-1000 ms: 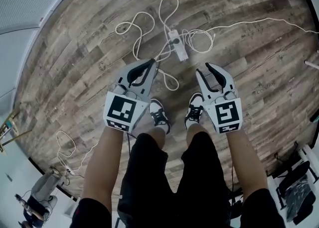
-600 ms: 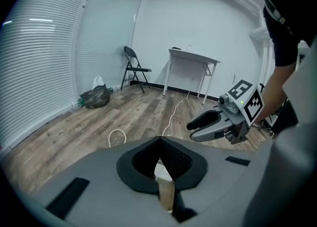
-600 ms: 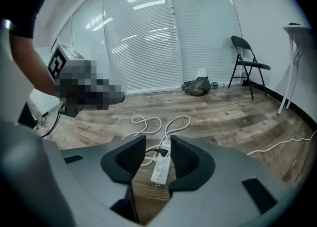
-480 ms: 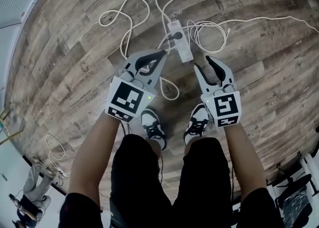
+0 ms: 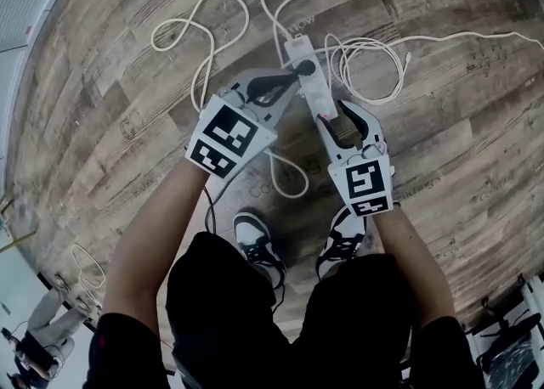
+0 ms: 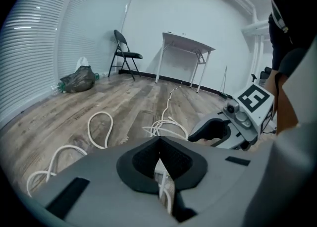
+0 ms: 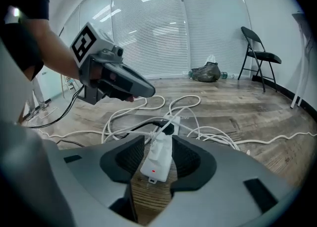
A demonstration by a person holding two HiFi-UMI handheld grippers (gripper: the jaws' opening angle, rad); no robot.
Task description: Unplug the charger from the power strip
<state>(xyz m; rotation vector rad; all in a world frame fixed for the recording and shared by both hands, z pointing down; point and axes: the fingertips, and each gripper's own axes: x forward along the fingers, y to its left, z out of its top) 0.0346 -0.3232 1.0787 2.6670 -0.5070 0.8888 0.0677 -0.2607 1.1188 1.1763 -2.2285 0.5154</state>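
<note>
A white power strip [image 5: 310, 80] lies on the wood floor, with a black charger plug [image 5: 306, 66] in its far half. My left gripper [image 5: 293, 83] hovers at the strip's left side beside the plug, fingertips together and nothing held. My right gripper [image 5: 336, 114] is at the strip's near end, jaws opening. In the right gripper view the strip [image 7: 159, 157] with its red light lies between the pads [image 7: 132, 157] without touching them, and the plug [image 7: 166, 129] sits beyond. The left gripper view shows only a sliver of white strip through the gap under the shut tips [image 6: 159, 141].
White cables loop to the strip's left [image 5: 183, 31] and coil at its right [image 5: 365, 60]. The person's shoes [image 5: 255, 239] stand just behind the grippers. A folding chair [image 6: 124, 55], a white table [image 6: 185, 45] and a dark bag [image 6: 77, 80] stand by the far wall.
Both grippers have come down and forward to the power strip. The right jaws stand wider apart than before. The left jaws have stayed together.
</note>
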